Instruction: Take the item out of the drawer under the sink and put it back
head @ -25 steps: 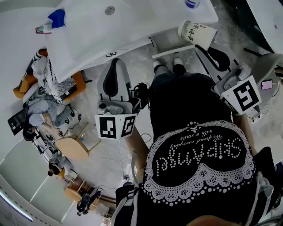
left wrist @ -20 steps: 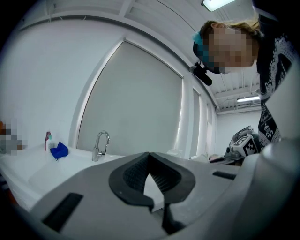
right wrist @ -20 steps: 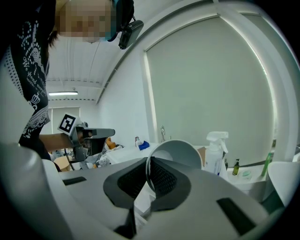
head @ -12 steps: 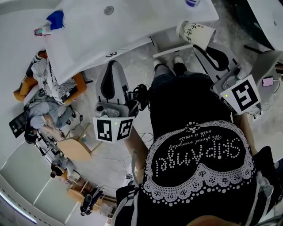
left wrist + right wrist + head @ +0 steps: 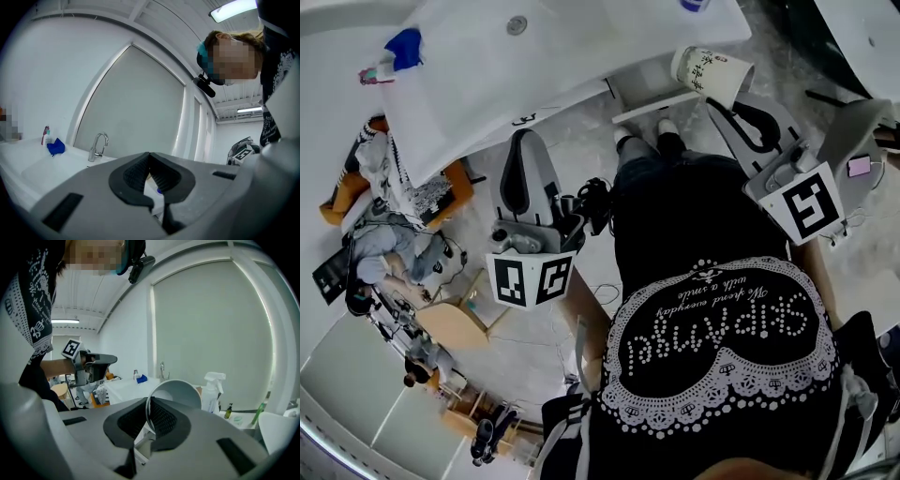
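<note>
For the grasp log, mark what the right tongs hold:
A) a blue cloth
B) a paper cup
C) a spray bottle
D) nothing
B: in the right gripper view the right tongs are closed on the rim of the cup, which lies tipped with its open mouth toward the camera.

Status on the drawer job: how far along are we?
Done: the cup is out, held above what looks like the open drawer under the sink.
In hand: the right gripper is shut on the cup's rim, with the cup tipped sideways. The left gripper is shut and empty.
Left: put the cup back in the drawer, let go, probably close it.
</note>
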The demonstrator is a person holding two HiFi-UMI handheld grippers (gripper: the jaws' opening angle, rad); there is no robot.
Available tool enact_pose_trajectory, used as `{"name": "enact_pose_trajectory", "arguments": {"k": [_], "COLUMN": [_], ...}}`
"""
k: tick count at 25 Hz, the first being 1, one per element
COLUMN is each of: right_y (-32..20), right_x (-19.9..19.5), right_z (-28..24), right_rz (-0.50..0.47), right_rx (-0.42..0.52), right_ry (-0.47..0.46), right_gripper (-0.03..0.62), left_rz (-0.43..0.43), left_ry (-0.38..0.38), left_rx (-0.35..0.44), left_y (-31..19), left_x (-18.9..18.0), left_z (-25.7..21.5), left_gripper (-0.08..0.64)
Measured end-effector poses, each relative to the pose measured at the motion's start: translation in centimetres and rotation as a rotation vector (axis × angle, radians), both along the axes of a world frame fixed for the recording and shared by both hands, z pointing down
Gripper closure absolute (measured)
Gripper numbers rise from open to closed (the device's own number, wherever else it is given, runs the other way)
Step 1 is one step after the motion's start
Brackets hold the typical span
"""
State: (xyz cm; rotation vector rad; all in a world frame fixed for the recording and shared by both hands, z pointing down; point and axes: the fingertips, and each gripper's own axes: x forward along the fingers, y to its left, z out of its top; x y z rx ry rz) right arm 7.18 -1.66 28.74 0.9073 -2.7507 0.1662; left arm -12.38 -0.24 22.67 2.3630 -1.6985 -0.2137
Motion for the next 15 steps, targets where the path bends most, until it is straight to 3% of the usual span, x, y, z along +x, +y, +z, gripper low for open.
{"name": "enact_pose_trajectory", "arguments": {"k": [4, 5, 8, 10, 15], "right_y": [0.5, 0.7, 1.5, 1.5, 1.4], "right_x": [0.6, 0.8, 1.9, 2.0, 1.9], "right_z": [0.0, 0.3, 2.4, 3.0, 4.5], "right_rz": [0.006, -0.005, -0.108, -0.179, -0.277], "right_rx": [0.085, 0.109, 0.209, 0.300, 0.333], "right_ry": [0.047, 0.094, 0.375, 0.506, 0.633], "right_gripper": [0.566, 0.566, 0.566, 0.566, 0.566], "left_rz": [-0.035, -0.043, -0.057, -0.067, -0.046], "left_ry": [0.056, 0.063, 0.072, 0.079, 0.061], "left_rx": [-0.017, -0.021, -0.032, -0.037, -0.051], "left_y": [-0.2, -0.3, -0.4, -0.3, 0.1], "left_x": [-0.5, -0.7, -0.8, -0.8, -0.3], "left_z": [0.6, 0.8, 1.2, 1.5, 1.9], "left_gripper": [0.555, 0.555, 0.555, 0.555, 0.555]}}
